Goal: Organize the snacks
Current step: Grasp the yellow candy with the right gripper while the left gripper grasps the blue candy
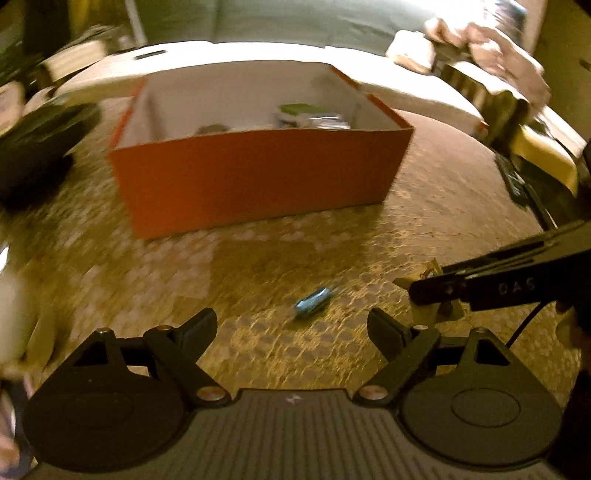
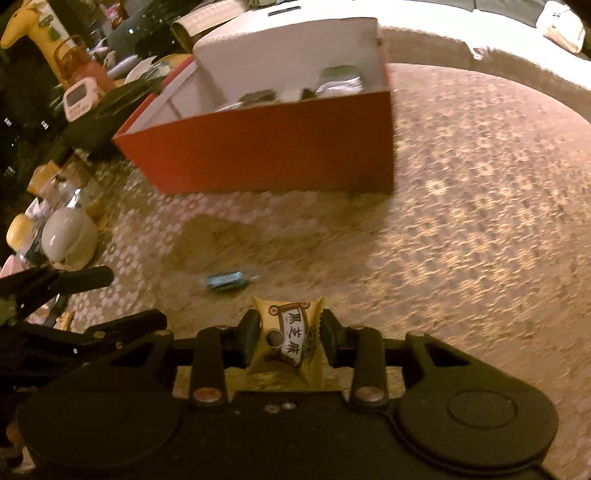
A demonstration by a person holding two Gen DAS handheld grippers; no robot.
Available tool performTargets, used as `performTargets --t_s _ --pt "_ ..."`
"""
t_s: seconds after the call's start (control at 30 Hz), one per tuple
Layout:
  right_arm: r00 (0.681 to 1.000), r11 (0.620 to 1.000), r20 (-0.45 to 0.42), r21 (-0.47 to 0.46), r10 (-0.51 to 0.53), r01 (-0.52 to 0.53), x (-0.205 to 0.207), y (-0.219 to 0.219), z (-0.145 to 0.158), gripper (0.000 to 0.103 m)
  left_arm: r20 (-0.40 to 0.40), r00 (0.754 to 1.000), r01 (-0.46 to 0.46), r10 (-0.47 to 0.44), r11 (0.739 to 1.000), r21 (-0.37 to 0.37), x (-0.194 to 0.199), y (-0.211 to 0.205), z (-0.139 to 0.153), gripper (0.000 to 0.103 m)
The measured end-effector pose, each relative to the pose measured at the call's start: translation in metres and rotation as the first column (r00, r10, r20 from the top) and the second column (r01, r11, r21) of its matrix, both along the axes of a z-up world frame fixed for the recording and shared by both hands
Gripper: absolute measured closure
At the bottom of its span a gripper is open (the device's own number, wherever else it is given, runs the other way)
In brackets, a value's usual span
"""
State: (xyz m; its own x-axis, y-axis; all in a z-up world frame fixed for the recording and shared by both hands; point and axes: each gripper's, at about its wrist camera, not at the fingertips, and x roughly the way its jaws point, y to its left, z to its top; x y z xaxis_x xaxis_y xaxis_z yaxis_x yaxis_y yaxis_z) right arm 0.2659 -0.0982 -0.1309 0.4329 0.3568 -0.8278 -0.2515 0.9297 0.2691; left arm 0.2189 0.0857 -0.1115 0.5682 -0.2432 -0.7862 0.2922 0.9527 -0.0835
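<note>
An orange cardboard box (image 1: 258, 173) with a white inside stands on the patterned tablecloth and holds several wrapped snacks (image 1: 314, 116); it also shows in the right wrist view (image 2: 273, 151). A small blue wrapped candy (image 1: 312, 303) lies on the cloth in front of my left gripper (image 1: 291, 326), which is open and empty. The candy also shows in the right wrist view (image 2: 226, 280). My right gripper (image 2: 290, 334) is shut on a yellow snack packet (image 2: 290, 339) with black Chinese print, above the cloth. The right gripper shows in the left wrist view (image 1: 436, 291) at the right.
At the left table edge stand a white teapot (image 2: 68, 236), a white timer (image 2: 79, 98), a yellow giraffe toy (image 2: 35, 29) and glassware. A white box lid (image 1: 166, 61) lies behind the box. Clutter and cloth (image 1: 491, 48) sit at the far right.
</note>
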Motion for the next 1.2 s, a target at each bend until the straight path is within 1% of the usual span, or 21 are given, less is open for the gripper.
performTargets --t_s 0.03,0.07,0.1,0.17,0.2,0.23,0.27,0.33,0.37,0.5,0.6,0.63,0.67,0.73,0.87,1.0,1.2 --pt "1.0 1.0 0.001 0.002 -0.008 0.008 0.002 -0.006 0.0 0.069 0.0 1.0 0.023 -0.023 1.0 0.005 0.005 -0.002 -0.001 0.019" --pt "1.0 1.0 0.002 0.003 -0.015 0.015 0.003 -0.01 0.0 0.069 -0.005 0.999 0.045 -0.045 0.999 0.008 0.009 -0.005 -0.003 0.028" --pt "1.0 1.0 0.001 0.007 -0.022 0.022 0.005 -0.014 0.0 0.069 -0.015 0.998 0.069 -0.069 0.998 0.011 0.014 -0.009 -0.006 0.032" --pt "0.999 0.999 -0.002 0.014 -0.036 0.036 0.007 -0.021 -0.002 0.069 -0.035 0.994 0.101 -0.1 0.994 0.028 0.024 -0.014 -0.012 0.047" --pt "0.999 0.999 -0.005 0.019 -0.044 0.044 0.009 -0.025 -0.002 0.069 -0.046 0.992 0.117 -0.116 0.992 0.036 0.028 -0.016 -0.016 0.049" --pt "0.999 0.998 -0.009 0.023 -0.05 0.051 0.01 -0.028 -0.004 0.069 -0.057 0.99 0.133 -0.131 0.99 0.04 0.031 -0.018 -0.019 0.053" --pt "0.998 0.998 -0.015 0.025 -0.056 0.056 0.011 -0.03 -0.005 0.069 -0.067 0.987 0.149 -0.145 0.988 0.043 0.033 -0.02 -0.022 0.059" --pt "0.998 0.998 -0.023 0.026 -0.064 0.064 0.012 -0.034 -0.008 0.069 -0.085 0.981 0.178 -0.173 0.983 0.053 0.037 -0.025 -0.028 0.065" --pt "0.997 0.997 -0.027 0.028 -0.067 0.067 0.012 -0.036 -0.009 0.069 -0.089 0.98 0.185 -0.18 0.981 0.061 0.037 -0.027 -0.029 0.067" --pt "0.996 0.996 -0.031 0.042 -0.079 0.08 0.013 -0.041 -0.01 0.069 -0.106 0.977 0.19 -0.182 0.979 0.072 0.038 -0.034 -0.036 0.068" --pt "0.996 0.995 -0.031 0.047 -0.082 0.083 0.014 -0.043 -0.01 0.069 -0.103 0.983 0.162 -0.152 0.983 0.088 0.034 -0.037 -0.039 0.076" --pt "0.996 0.995 -0.03 0.048 -0.083 0.085 0.014 -0.044 -0.01 0.069 -0.096 0.986 0.148 -0.138 0.984 0.099 0.033 -0.039 -0.04 0.082" --pt "0.996 0.995 -0.029 0.051 -0.085 0.087 0.013 -0.044 -0.01 0.069 -0.093 0.988 0.135 -0.126 0.985 0.104 0.032 -0.04 -0.04 0.086" --pt "0.995 0.994 -0.027 0.055 -0.092 0.093 0.012 -0.046 -0.009 0.069 -0.092 0.992 0.101 -0.092 0.99 0.097 0.03 -0.04 -0.04 0.09" --pt "0.995 0.993 -0.021 0.055 -0.101 0.102 0.008 -0.049 -0.008 0.069 -0.085 0.996 0.017 -0.009 0.996 0.088 0.023 -0.039 -0.04 0.091" --pt "0.994 0.993 -0.011 0.054 -0.106 0.106 0.001 -0.052 -0.005 0.069 -0.094 0.992 -0.082 0.087 0.995 0.06 0.014 -0.036 -0.039 0.091" --pt "0.995 0.994 0.012 0.056 -0.099 0.099 -0.013 -0.057 0.005 0.069 -0.097 0.983 -0.152 0.154 0.988 0.027 -0.007 -0.034 -0.033 0.091"
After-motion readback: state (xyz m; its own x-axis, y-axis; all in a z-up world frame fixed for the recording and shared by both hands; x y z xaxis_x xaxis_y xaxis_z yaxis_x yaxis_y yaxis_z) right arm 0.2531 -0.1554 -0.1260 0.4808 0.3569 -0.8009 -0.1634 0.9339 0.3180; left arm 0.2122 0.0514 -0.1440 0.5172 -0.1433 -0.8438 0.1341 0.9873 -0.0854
